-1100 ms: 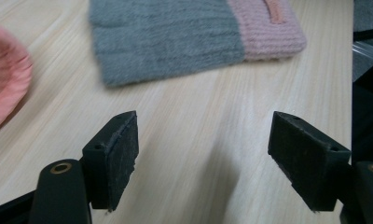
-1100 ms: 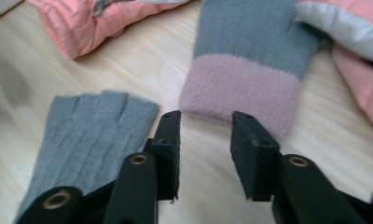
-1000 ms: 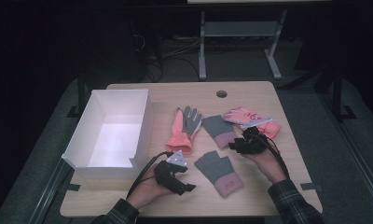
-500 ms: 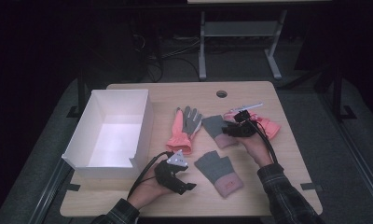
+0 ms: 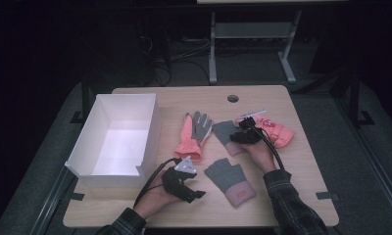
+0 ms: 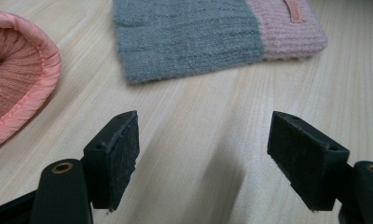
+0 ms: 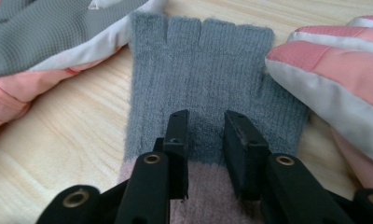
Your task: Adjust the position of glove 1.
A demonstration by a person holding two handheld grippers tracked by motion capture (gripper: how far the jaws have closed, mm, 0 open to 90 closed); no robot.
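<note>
Four gloves lie on the table (image 5: 302, 196), right of a white box (image 5: 116, 139) that stands along the left edge. A coral work glove (image 5: 194, 134) with a grey palm lies near the middle, fingers toward the far edge. Just right of it is a grey knit glove (image 5: 224, 132) with a pink cuff, and touching that glove's right side is a second coral glove (image 5: 277, 132) toward the right edge. Another knit glove (image 5: 232, 180) lies nearer the front edge, apart from the rest.

The right tongs (image 5: 244, 135) sit over the farther knit glove. In the right gripper view the right tongs (image 7: 205, 140) are narrowed to a slim gap, pads pressed down on the grey knit (image 7: 208, 79) just above the pink cuff, with a strip of fabric between them; whether they have actually pinched it I cannot tell. The grey-palmed glove (image 7: 49, 32) lies at upper left there, the other coral glove (image 7: 334, 70) at right, overlapping the knit's edge.

The left tongs (image 5: 186, 183) rest near the front edge, between the box and the nearer knit glove. In the left gripper view the left tongs (image 6: 203, 149) stand wide apart, holding nothing, over bare wood, with the nearer knit glove (image 6: 212, 32) ahead and the coral cuff (image 6: 17, 74) at left.
</note>
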